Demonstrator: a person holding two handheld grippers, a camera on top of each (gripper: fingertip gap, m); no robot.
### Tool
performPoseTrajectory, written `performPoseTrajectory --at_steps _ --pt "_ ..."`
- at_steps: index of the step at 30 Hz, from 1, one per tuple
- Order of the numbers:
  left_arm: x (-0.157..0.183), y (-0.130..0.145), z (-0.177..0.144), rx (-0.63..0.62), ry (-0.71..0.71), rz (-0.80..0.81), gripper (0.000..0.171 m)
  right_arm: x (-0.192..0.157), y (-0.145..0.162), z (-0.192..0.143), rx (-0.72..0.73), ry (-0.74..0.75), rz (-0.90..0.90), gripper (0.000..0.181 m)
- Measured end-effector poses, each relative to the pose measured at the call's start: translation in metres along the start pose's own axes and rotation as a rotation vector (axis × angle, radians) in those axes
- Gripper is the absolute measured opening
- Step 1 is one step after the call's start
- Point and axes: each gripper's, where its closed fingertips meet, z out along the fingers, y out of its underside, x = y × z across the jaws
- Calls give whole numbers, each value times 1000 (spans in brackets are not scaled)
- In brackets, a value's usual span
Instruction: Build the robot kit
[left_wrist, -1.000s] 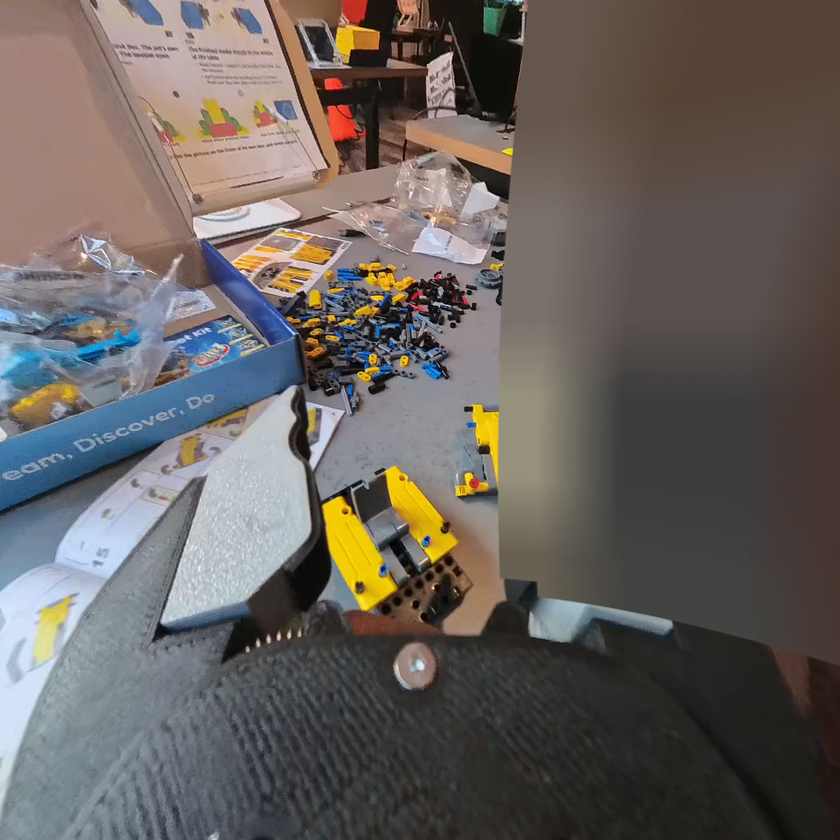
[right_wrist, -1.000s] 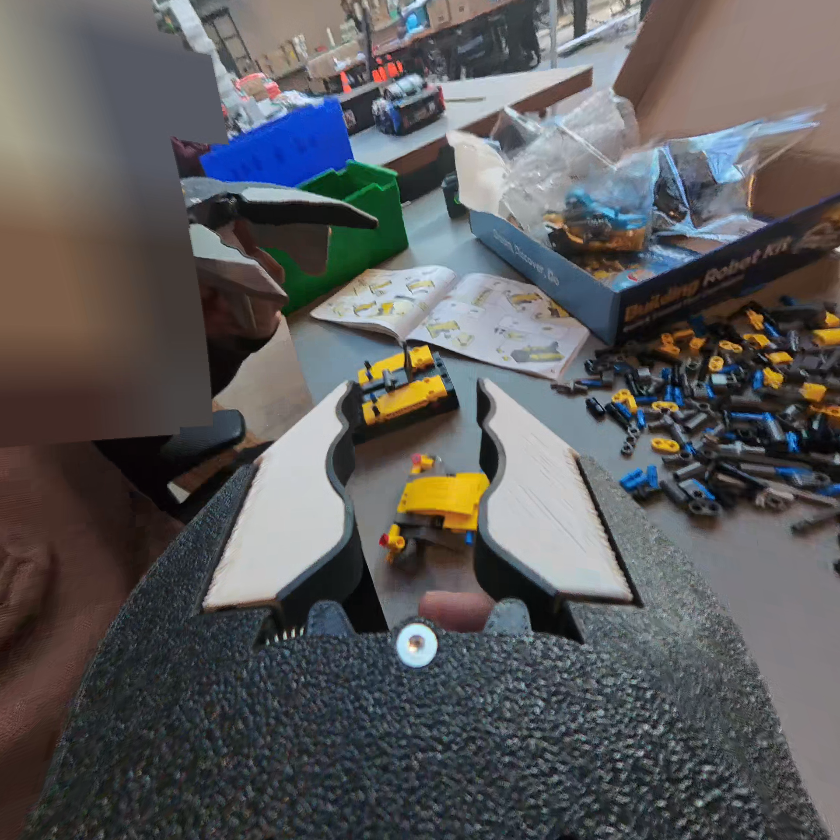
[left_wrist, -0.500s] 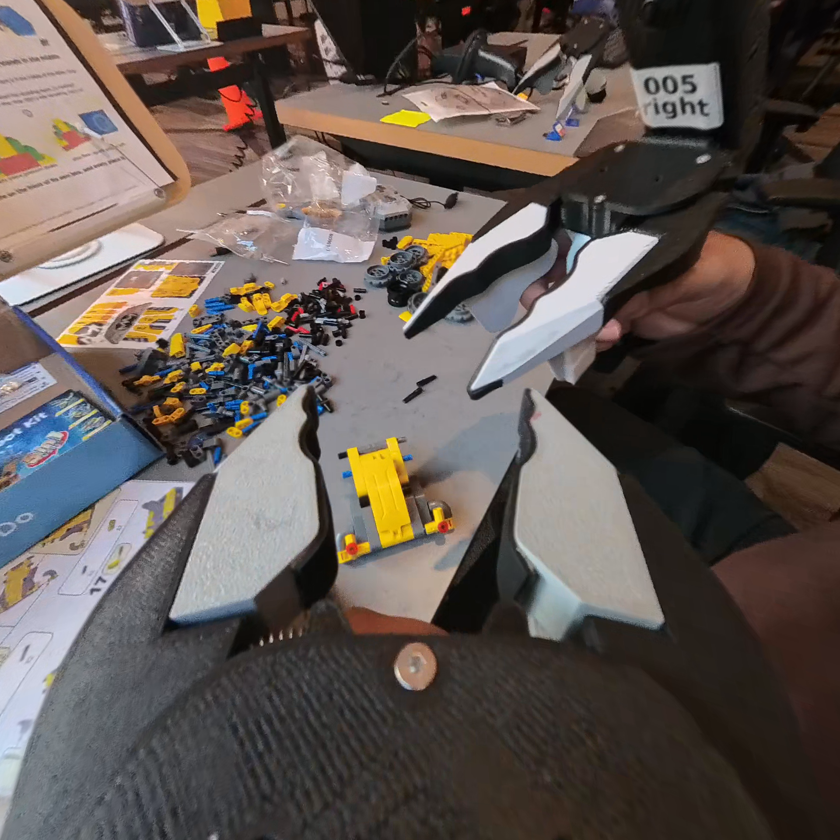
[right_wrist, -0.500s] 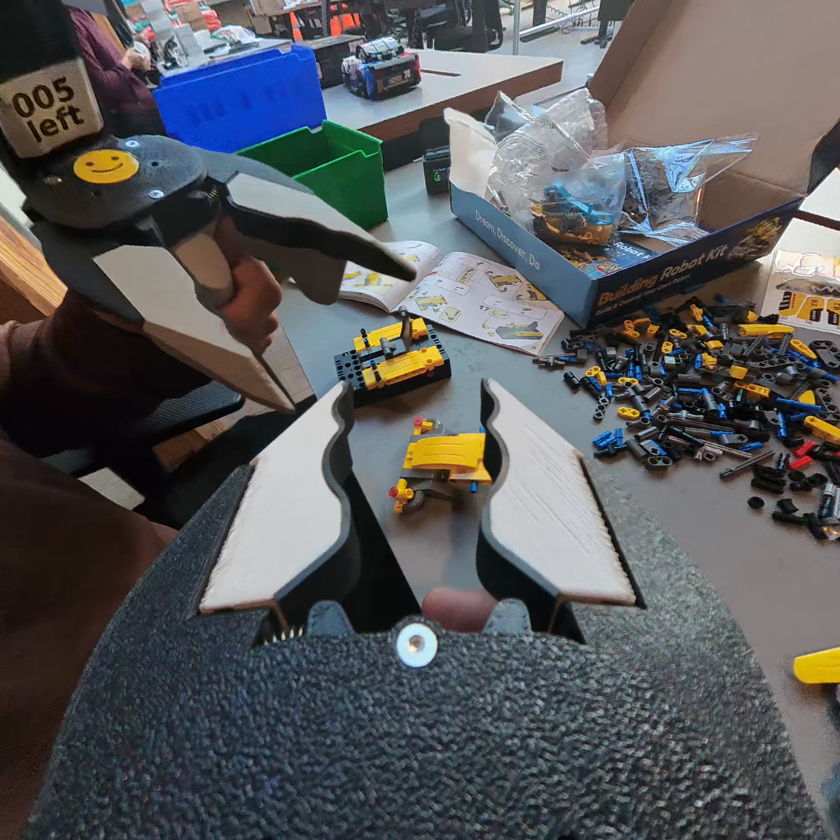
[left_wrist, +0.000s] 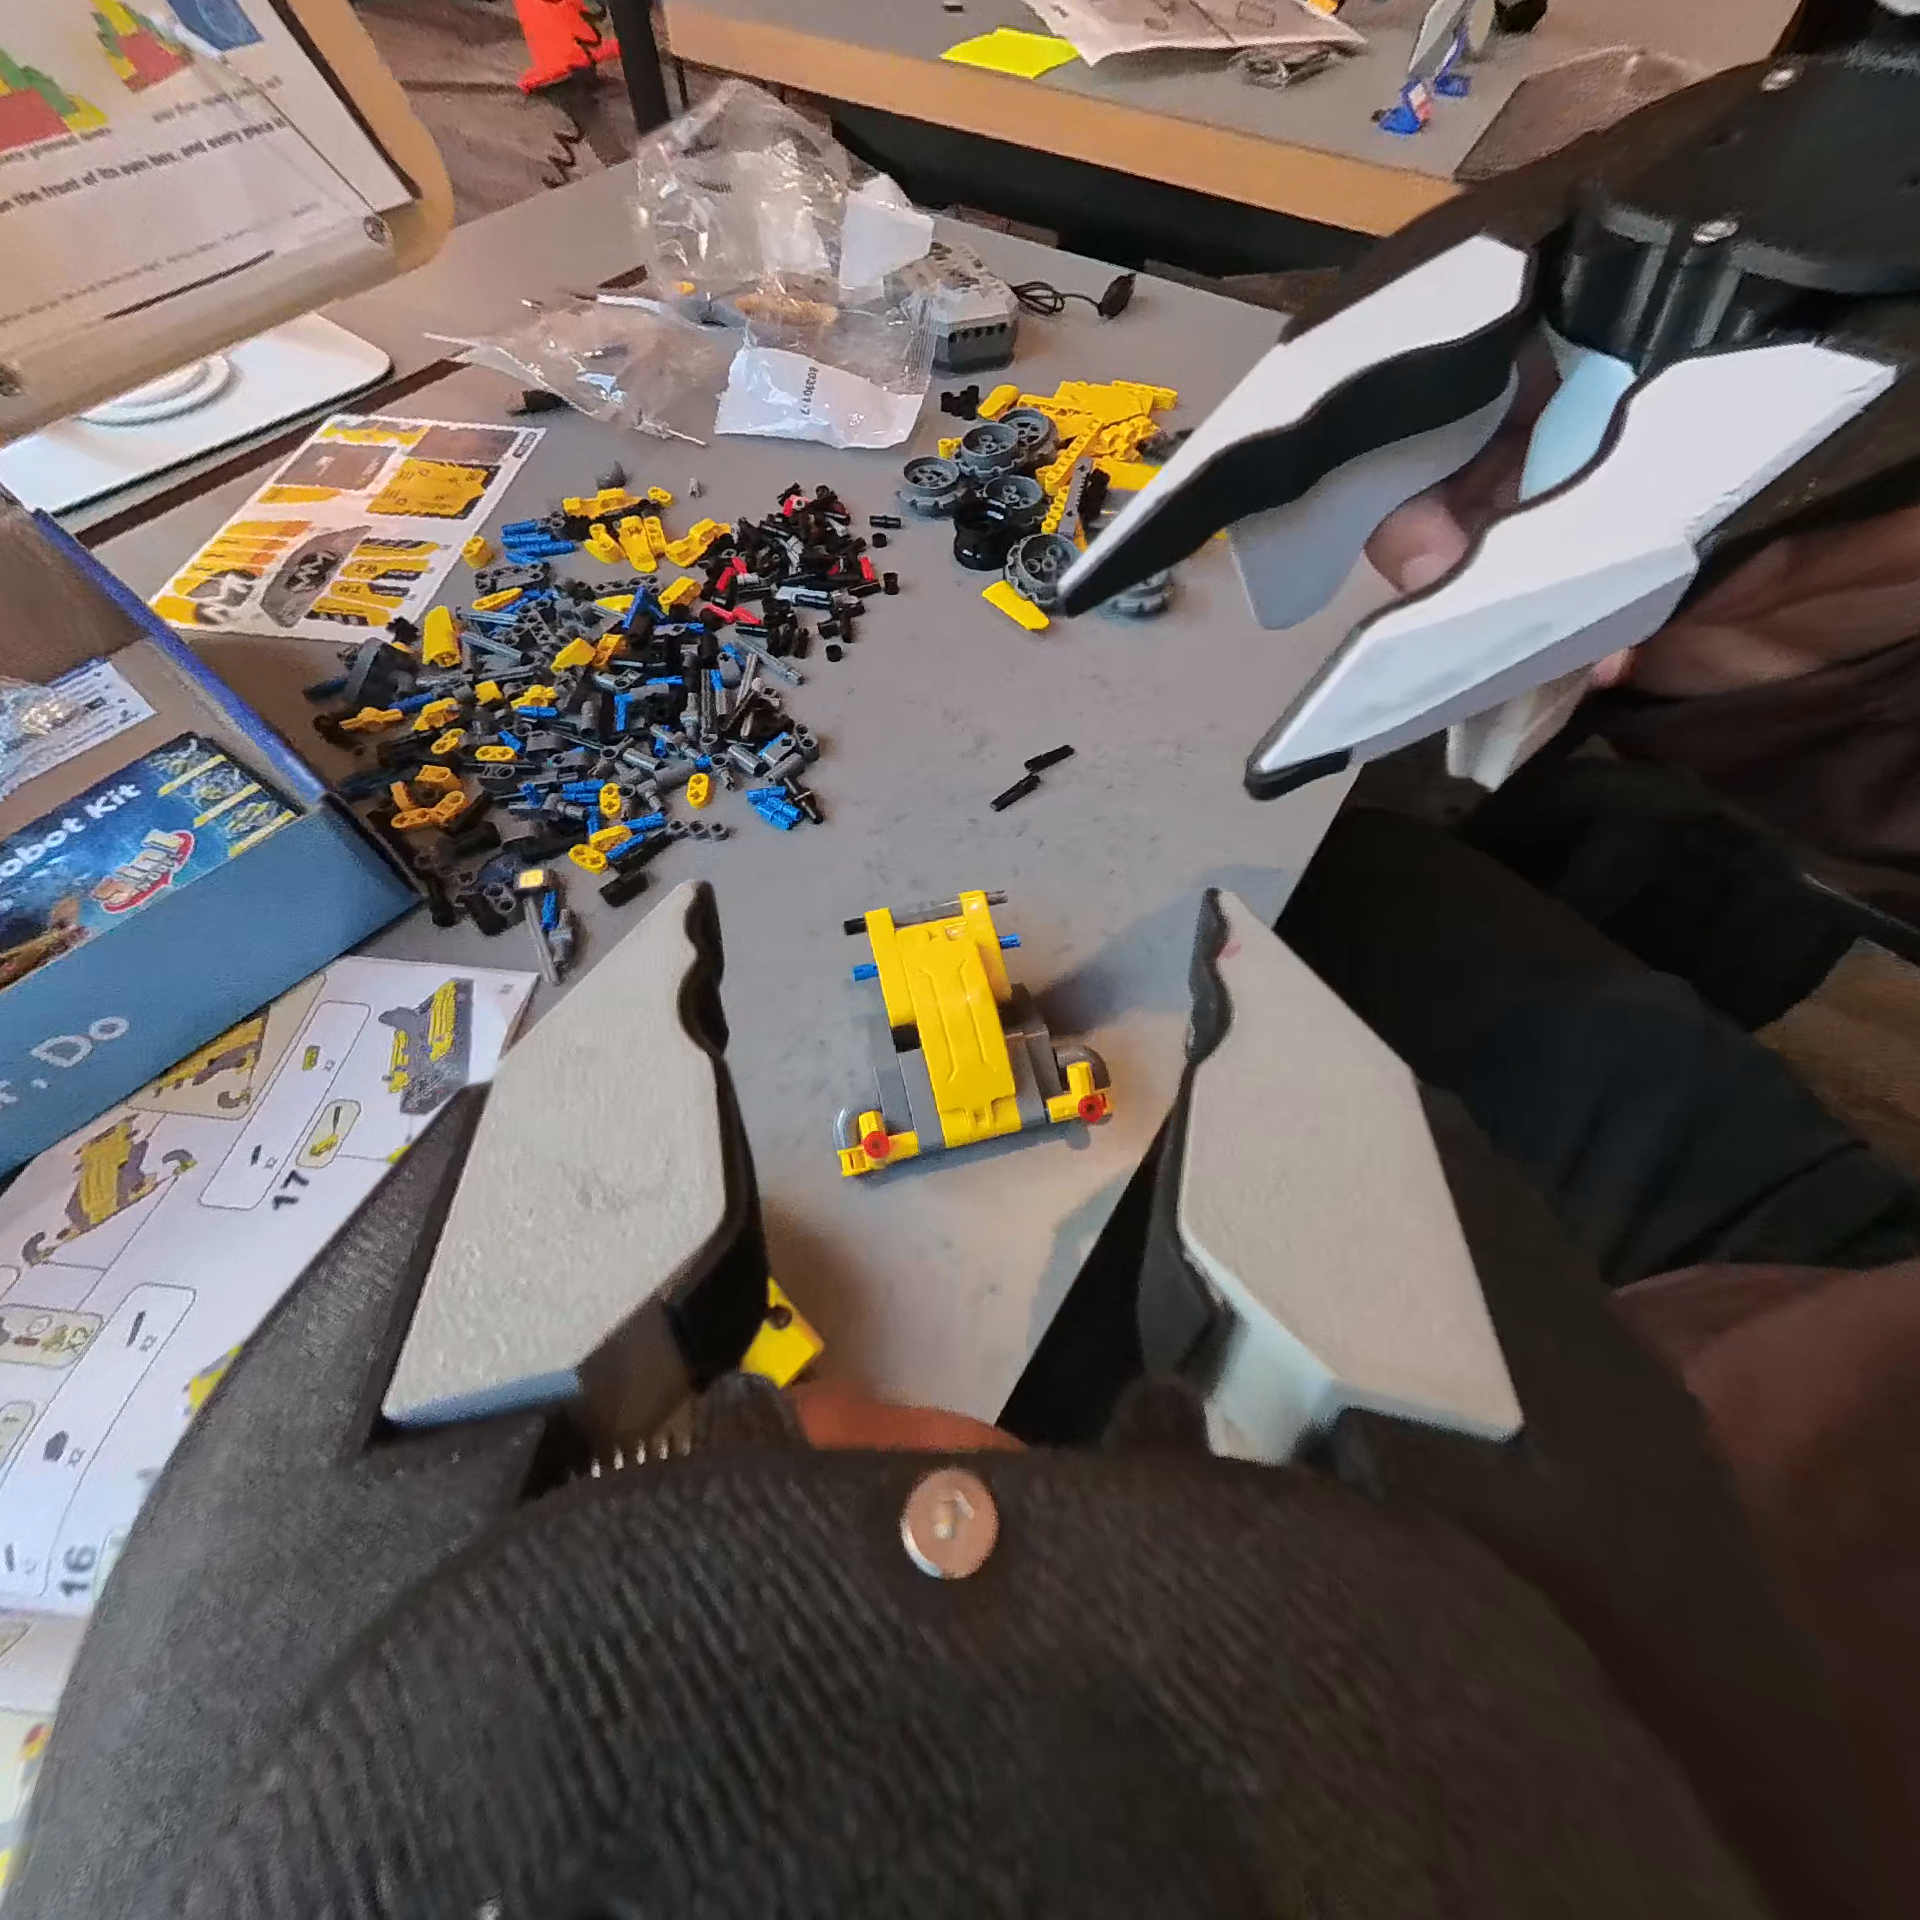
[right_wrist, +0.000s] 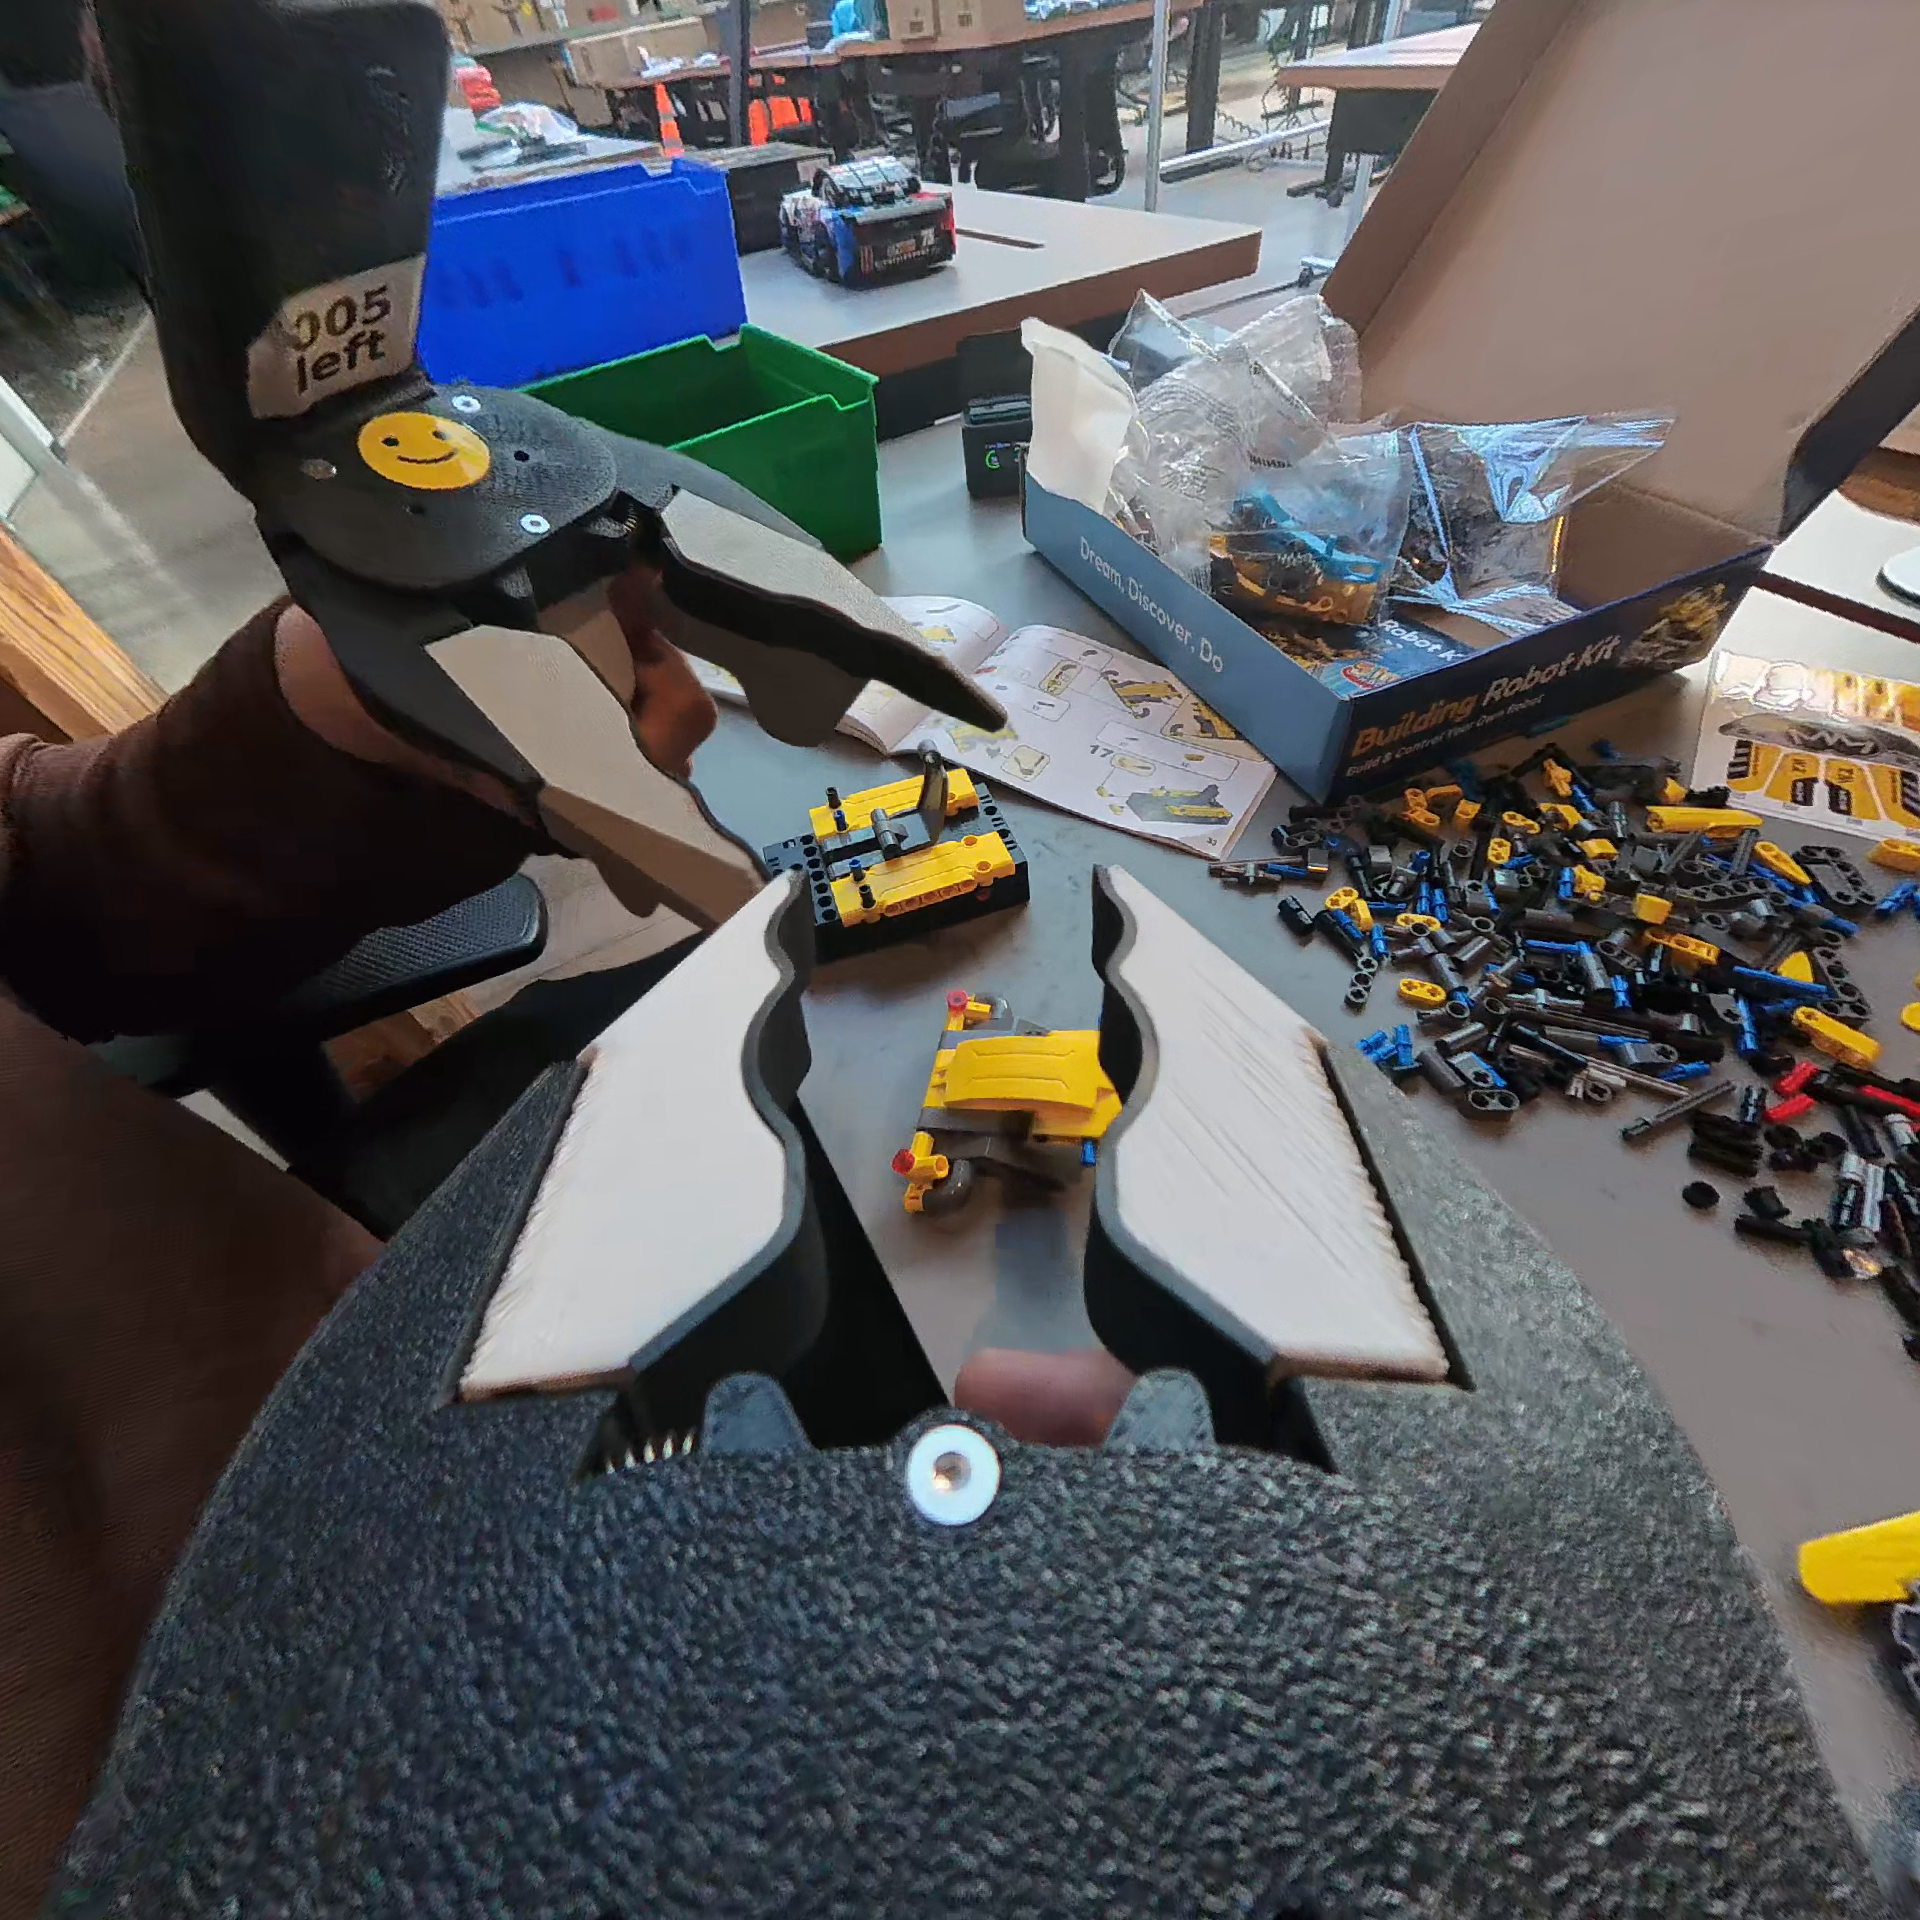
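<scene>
Your yellow-and-grey brick car (left_wrist: 971, 1039) is lying flat on the grey desk (left_wrist: 1049, 727), red studs at its near corners, sitting untouched between your spread left jaws, near the desk's edge.

L: my left gripper (left_wrist: 951, 997) hangs above the table, jaws spread wide, nothing between them | R: my right gripper (right_wrist: 951, 997) likewise spread and empty, tilted downward | each gripper is gripped by a hand in a dark brown sleeve | the two point toward each other, tips apart, not touching.
</scene>
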Motion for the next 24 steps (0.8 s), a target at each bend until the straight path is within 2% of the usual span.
performPoseTrajectory --at_steps 6,10,13,18,21,24 --pt "-21 6 -17 2 -78 -2 84 -10 0 20 -16 -42 -55 50" --pt "-34 13 -25 -9 -126 -24 84 -7 -2 21 -23 -45 -88 49" --pt "-46 21 -30 -26 -155 -62 86 8 -3 14 -28 -18 -95 50" --pt "-65 24 -48 -11 -216 -113 85 41 -27 -19 69 19 -13 45" --pt "-57 25 -49 -17 -202 -119 85 51 -31 -31 83 34 16 45" --pt "-50 25 -46 -41 -216 -62 85 50 -31 -33 76 37 5 46"
